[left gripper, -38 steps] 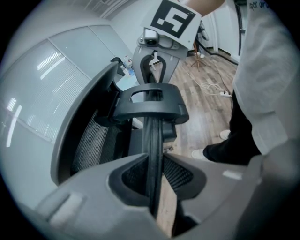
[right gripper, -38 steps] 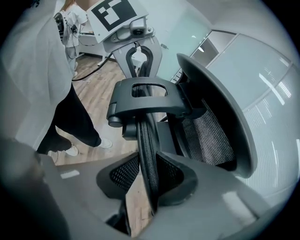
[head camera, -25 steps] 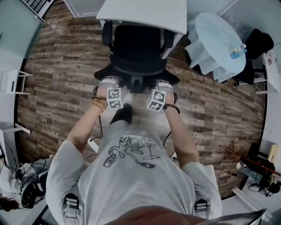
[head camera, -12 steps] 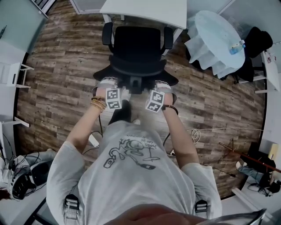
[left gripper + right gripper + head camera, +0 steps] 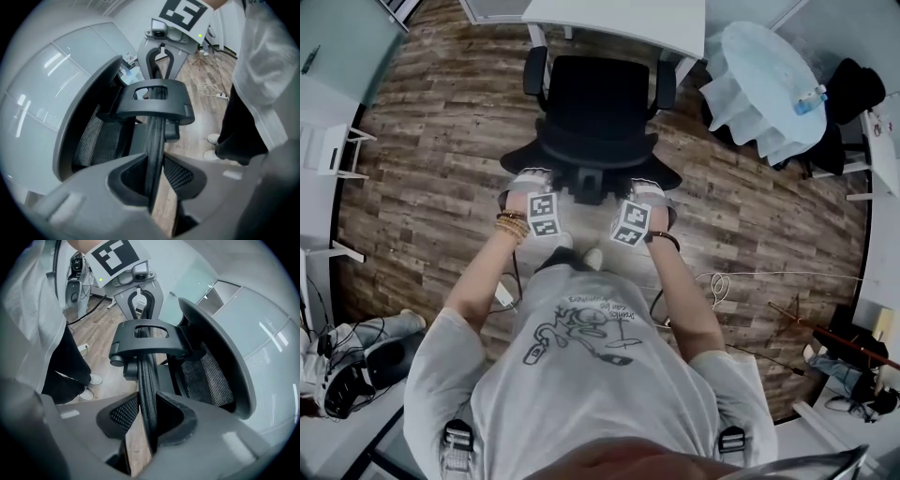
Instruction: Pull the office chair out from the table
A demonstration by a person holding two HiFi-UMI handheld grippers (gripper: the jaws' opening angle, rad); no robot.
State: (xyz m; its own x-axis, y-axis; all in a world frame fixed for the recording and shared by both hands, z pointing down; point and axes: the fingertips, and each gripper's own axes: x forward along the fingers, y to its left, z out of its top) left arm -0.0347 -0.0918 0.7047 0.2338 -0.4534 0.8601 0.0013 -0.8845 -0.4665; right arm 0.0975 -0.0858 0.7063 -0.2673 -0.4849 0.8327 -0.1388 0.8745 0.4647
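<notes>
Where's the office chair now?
Head view, top centre: the black mesh office chair stands by the white table, backrest rim clamped by the left hand-held gripper and right hand-held gripper.

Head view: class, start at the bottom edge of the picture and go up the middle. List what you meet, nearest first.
Shirt → shoes → left gripper and right gripper, side by side → office chair → white table.
</notes>
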